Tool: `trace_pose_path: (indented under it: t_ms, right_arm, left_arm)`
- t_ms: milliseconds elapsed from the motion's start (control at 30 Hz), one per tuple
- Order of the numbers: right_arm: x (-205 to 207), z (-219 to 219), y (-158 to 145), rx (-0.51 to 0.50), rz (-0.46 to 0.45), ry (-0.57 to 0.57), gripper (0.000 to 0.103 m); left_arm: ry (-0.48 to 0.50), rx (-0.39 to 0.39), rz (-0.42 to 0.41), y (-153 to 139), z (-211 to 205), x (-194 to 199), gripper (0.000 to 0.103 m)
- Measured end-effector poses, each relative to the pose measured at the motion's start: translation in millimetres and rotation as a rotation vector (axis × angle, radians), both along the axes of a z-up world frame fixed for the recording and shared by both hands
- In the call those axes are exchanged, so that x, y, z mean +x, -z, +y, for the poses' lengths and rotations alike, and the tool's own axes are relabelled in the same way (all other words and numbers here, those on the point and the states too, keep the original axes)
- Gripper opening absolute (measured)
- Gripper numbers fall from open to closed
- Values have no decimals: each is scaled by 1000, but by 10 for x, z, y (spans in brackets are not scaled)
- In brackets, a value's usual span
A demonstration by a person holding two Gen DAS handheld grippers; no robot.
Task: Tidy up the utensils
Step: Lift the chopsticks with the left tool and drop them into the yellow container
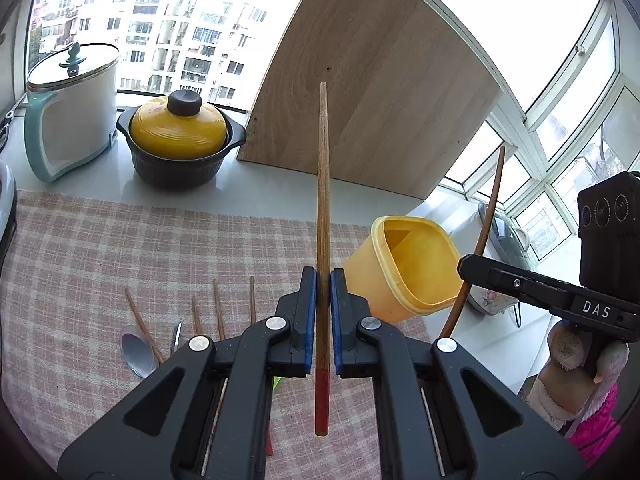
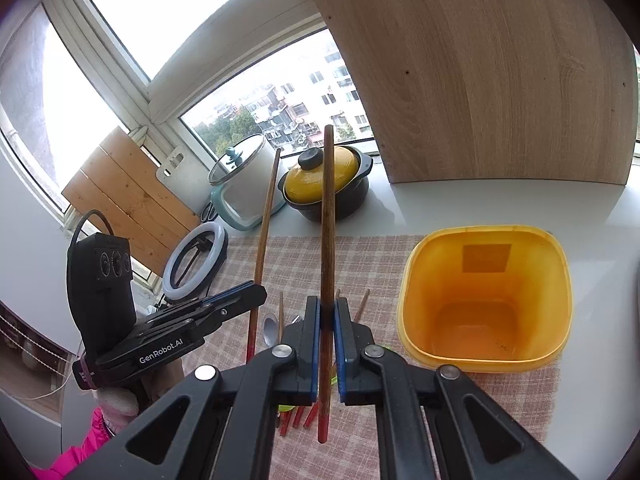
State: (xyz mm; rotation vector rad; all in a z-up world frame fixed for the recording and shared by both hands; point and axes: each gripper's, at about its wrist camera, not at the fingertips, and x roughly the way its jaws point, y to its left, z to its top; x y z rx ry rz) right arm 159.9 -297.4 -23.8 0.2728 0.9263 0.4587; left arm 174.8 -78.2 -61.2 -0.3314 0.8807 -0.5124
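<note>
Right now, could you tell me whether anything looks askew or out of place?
The yellow plastic utensil holder stands empty, while wooden chopsticks and a metal spoon lie scattered on the checked cloth. Nothing appears spilled or damaged.

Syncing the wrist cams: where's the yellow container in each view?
Left wrist: yellow container sits right of centre, tipped in the picture with its opening toward the camera, just right of the left gripper.
Right wrist: it fills the lower right, seen from above, empty inside, rim at, right of the right gripper.
Shared landmark: the yellow-lidded black pot, behind the checked cloth.
</note>
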Motion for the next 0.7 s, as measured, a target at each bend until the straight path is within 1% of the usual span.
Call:
trace_pose_path:
  t_ms: [200, 367, 533, 700]
  right_arm:
    - [49, -362, -232, 17, -46, 66, 4]
    - [103, -614, -373, 5, -81, 119, 4]
    - [195, -860, -405, -4, -92, 165, 4]
    - [264, -1082, -378, 25, -85, 207, 4]
  left_arm:
    - [25, -15, -27, -100, -358, 227, 5]
    - [52, -24, -51, -177, -667, 364, 5]
    - [73, -19, -57, -176, -991, 458, 5]
    - [78, -21, -54, -142, -1207, 557, 5]
